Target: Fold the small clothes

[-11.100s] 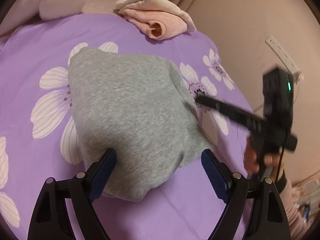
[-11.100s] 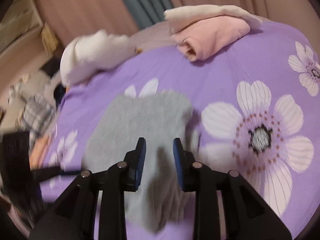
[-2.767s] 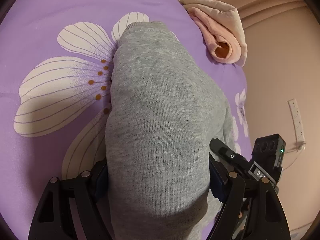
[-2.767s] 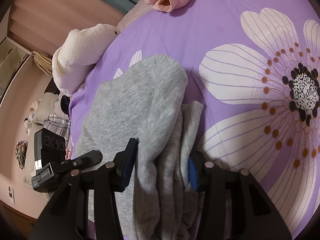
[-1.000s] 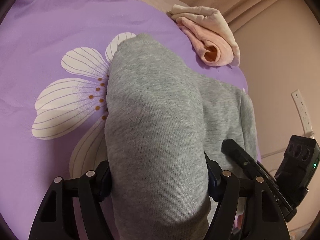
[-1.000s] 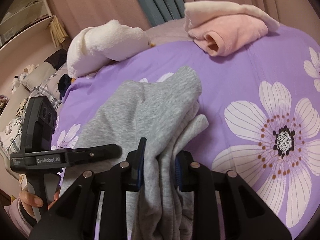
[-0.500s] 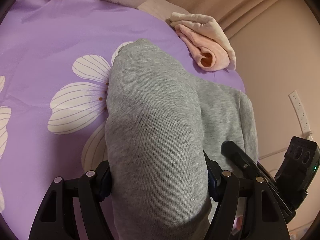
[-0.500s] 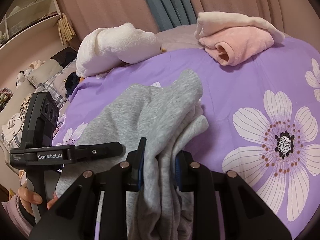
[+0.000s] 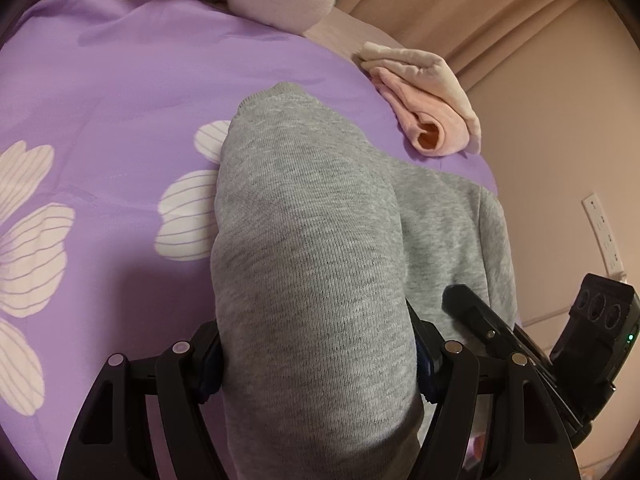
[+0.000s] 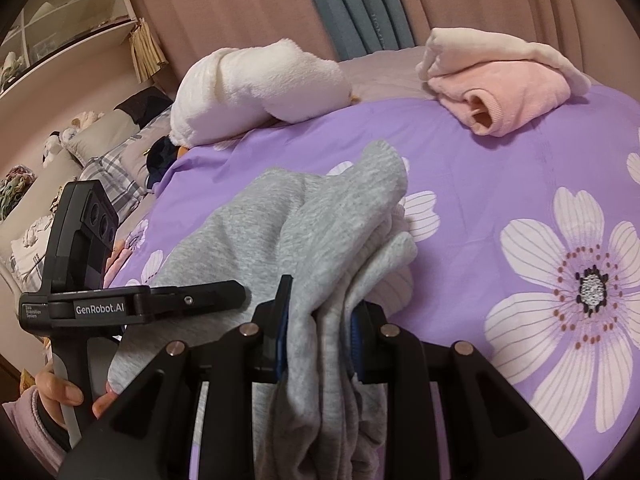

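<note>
A grey knit garment [image 9: 312,240] lies partly folded on the purple flowered bedsheet [image 9: 100,100], its near end lifted. My left gripper [image 9: 316,360] is shut on a thick folded roll of it, the pads pressing both sides. My right gripper [image 10: 320,320] is shut on a bunched edge of the same grey garment [image 10: 340,220], whose layers hang down between the jaws. In the right wrist view a finger [image 10: 192,300] of the left gripper reaches in from the left, held by a person's hand [image 10: 60,392]. The left wrist view shows a finger [image 9: 480,320] of the right gripper at the lower right.
A folded pink and cream garment [image 10: 500,92] lies at the bed's far right corner, also visible in the left wrist view [image 9: 432,120]. A white plush toy [image 10: 260,84] rests at the far edge. Curtains [image 10: 360,0] hang behind; pillows [image 10: 100,152] and shelves stand left. A wall socket [image 9: 604,232] is at right.
Both grippers have drawn back and slightly up together, carrying the gripped end of the grey garment. More of the bed's far end and the plush toy now show. Both grips are unchanged.
</note>
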Demonstrator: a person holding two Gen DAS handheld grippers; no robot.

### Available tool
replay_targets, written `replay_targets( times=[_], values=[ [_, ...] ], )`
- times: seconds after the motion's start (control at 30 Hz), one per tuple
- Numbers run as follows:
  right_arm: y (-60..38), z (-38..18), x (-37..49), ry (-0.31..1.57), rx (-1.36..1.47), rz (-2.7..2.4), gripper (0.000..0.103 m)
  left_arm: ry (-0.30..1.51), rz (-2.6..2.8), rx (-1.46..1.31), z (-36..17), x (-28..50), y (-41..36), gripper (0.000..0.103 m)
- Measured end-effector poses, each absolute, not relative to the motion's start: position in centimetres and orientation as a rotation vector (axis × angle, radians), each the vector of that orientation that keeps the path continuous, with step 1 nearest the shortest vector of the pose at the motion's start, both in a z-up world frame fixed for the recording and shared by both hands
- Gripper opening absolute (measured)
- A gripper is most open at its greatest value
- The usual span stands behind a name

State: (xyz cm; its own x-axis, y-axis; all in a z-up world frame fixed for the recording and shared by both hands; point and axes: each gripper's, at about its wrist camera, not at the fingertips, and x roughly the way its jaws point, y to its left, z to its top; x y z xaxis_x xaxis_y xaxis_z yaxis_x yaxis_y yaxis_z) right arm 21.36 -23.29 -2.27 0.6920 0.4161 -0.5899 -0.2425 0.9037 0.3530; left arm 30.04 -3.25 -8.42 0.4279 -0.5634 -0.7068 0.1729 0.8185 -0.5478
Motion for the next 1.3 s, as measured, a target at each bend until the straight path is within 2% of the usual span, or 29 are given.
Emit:
replay_targets(
  times=[0.5,1.3],
  values=[
    [-18.8,-2.9,22.6,0.741,0.251,0.439,0.025,1.029,-0.411,-0.457,-8.8,30.0,1.4,0.072],
    [-18.0,-5.6,23.6,0.849,0.28,0.458,0.028,1.107,-0.368,-0.415,-10.8,30.6,1.4,0.073]
  ],
)
